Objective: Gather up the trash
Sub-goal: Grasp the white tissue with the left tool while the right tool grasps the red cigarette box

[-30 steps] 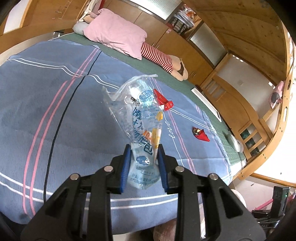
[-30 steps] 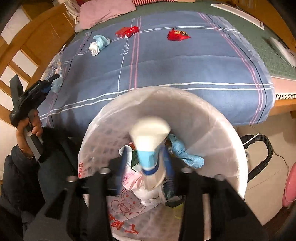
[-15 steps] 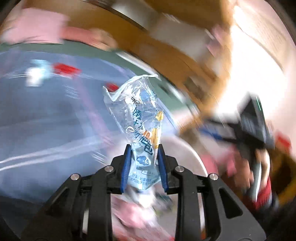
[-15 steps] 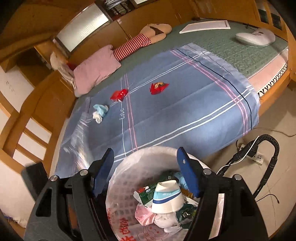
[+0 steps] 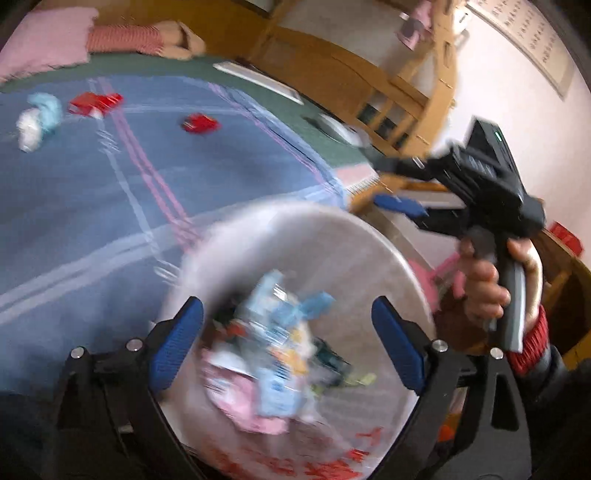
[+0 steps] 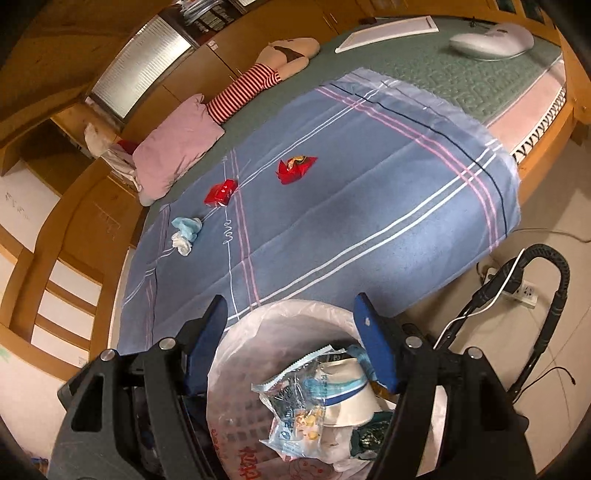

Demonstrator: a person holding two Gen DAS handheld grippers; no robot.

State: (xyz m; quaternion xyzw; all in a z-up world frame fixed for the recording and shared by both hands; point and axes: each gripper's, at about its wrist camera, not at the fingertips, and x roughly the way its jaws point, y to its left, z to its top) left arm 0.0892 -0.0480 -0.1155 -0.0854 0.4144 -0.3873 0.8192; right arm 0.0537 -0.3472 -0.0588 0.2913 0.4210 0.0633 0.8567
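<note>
My left gripper [image 5: 287, 334] is open and empty above the white lined trash bin [image 5: 384, 254]. The clear blue-printed plastic bag [image 5: 277, 354] lies in the bin among other trash; it also shows in the right wrist view [image 6: 291, 410] beside a white paper cup [image 6: 351, 402]. My right gripper [image 6: 290, 341] is open and empty over the bin's rim [image 6: 236, 343]; it also shows in the left wrist view [image 5: 388, 182]. On the blue bedspread [image 6: 351, 206] lie a red wrapper [image 6: 295, 169], a red packet [image 6: 220, 192] and a blue and white wad [image 6: 185, 230].
A pink pillow [image 6: 177, 144] and a striped doll [image 6: 258, 83] lie at the head of the bed. A white board [image 6: 388, 31] and a white oval device [image 6: 491, 38] sit on the green mattress. A black stand and a power strip [image 6: 521, 290] are on the floor right of the bin.
My left gripper swung from the bed to the bin, opened and let the plastic bag drop in. My right gripper released the paper cup into the bin and drew back.
</note>
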